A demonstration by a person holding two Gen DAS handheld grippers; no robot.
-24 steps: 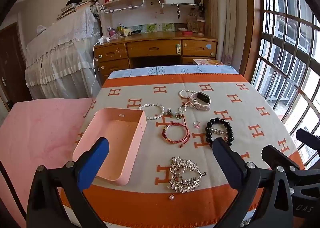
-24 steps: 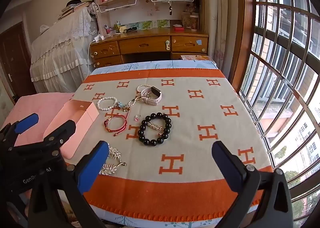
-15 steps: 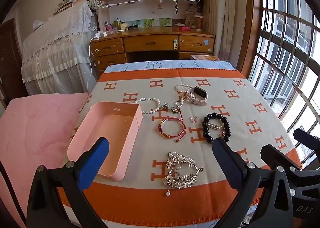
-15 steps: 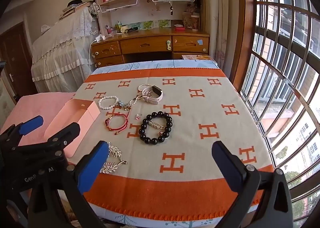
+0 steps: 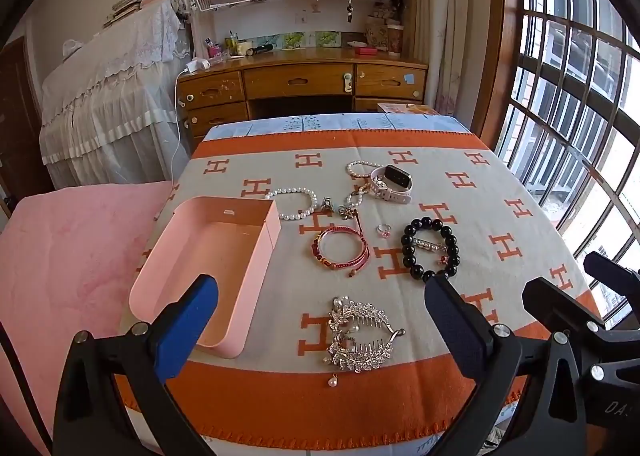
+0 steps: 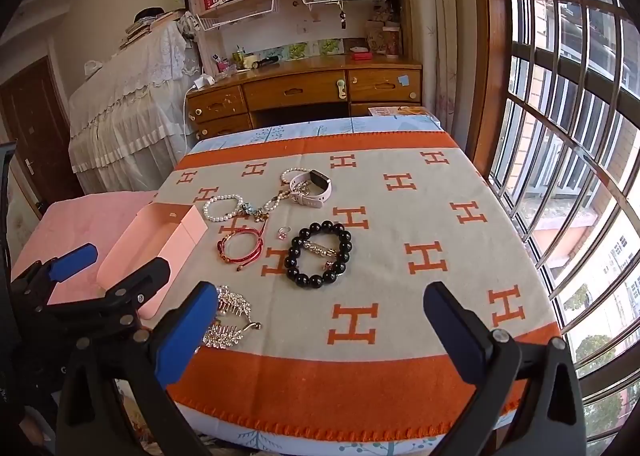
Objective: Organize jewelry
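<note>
Jewelry lies on an orange-and-beige cloth. A silver hair comb (image 5: 360, 336) (image 6: 230, 316) is nearest. Beyond it are a red cord bracelet (image 5: 340, 250) (image 6: 240, 246), a black bead bracelet (image 5: 430, 248) (image 6: 318, 254), a small ring (image 5: 383, 230), a pearl bracelet (image 5: 294, 204) and a pink watch (image 5: 392, 182) (image 6: 312, 188). An empty pink box (image 5: 208, 264) (image 6: 156, 248) stands at the left. My left gripper (image 5: 320, 320) is open above the near table edge, over the comb. My right gripper (image 6: 320, 324) is open and empty to its right.
A wooden desk (image 5: 300, 84) with bookshelves stands beyond the table. A barred window (image 5: 568, 104) runs along the right. A pink bedspread (image 5: 68, 256) lies left of the table, with a lace-covered piece of furniture (image 5: 116, 96) behind it.
Both grippers have drawn back slightly and lifted, so the table and jewelry sit a little farther off. Nothing on the table has moved. Both grippers stay open.
</note>
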